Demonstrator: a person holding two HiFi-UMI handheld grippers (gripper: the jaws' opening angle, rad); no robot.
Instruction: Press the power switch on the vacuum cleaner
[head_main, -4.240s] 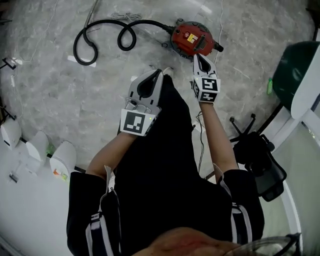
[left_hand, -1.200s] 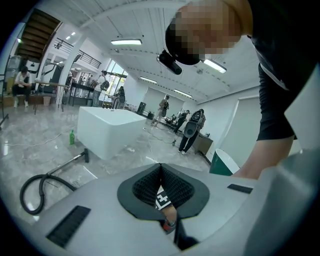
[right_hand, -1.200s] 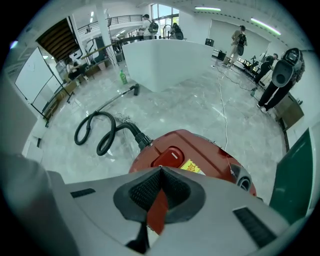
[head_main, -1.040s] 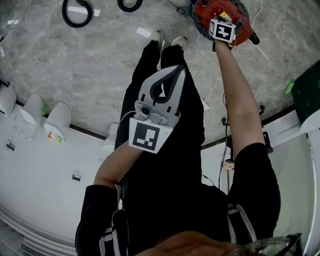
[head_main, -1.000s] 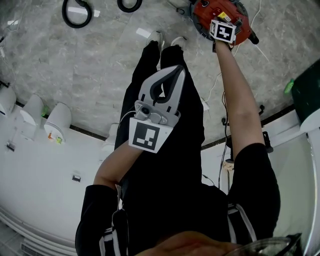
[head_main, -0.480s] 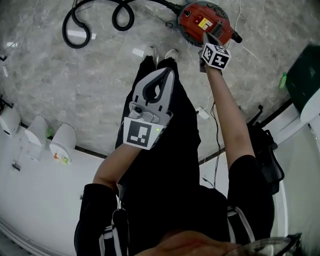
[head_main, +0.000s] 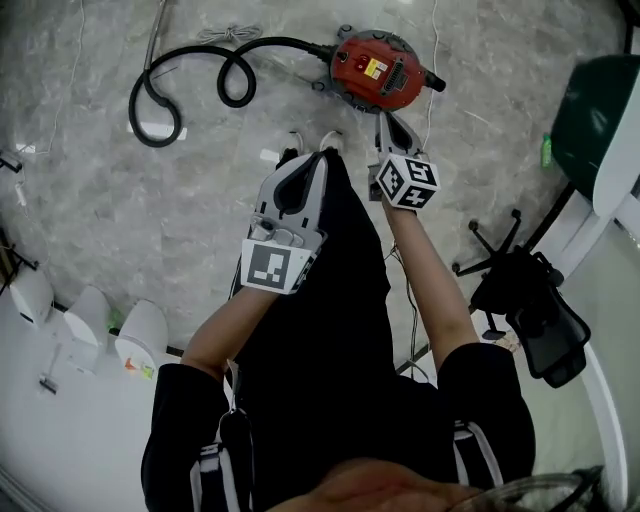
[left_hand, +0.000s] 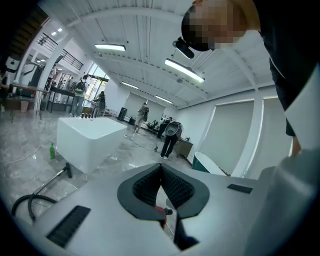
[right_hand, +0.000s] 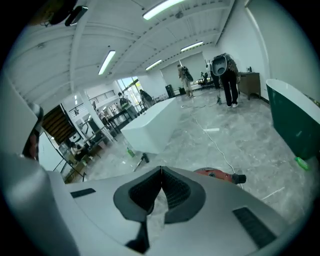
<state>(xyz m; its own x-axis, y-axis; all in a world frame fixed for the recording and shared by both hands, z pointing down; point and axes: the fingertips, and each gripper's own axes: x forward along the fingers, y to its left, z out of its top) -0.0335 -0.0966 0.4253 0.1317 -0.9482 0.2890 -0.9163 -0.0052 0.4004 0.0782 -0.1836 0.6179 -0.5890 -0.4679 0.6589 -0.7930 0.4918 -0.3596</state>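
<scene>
The red vacuum cleaner (head_main: 375, 75) lies on the grey marble floor at the top of the head view, its black hose (head_main: 190, 75) curling off to the left. My right gripper (head_main: 384, 116) is shut and empty, its tip just short of the vacuum's near side and apart from it. My left gripper (head_main: 321, 156) is shut too, held over the person's dark trousers, clear of the vacuum. In the right gripper view the vacuum (right_hand: 216, 174) peeks over the shut jaws. In the left gripper view a sliver of red vacuum (left_hand: 159, 210) shows below the jaws.
A dark green bathtub (head_main: 592, 125) stands at the right, with a black office chair (head_main: 525, 300) below it. White fixtures (head_main: 90, 315) line the lower left. A thin cord (head_main: 432, 40) runs from the vacuum. A white tub (left_hand: 90, 139) and several people stand farther off.
My right gripper, which was down on top of the vacuum a second ago, has drawn back toward the person and off it. The head view has risen, showing the whole hose. Left gripper barely moved.
</scene>
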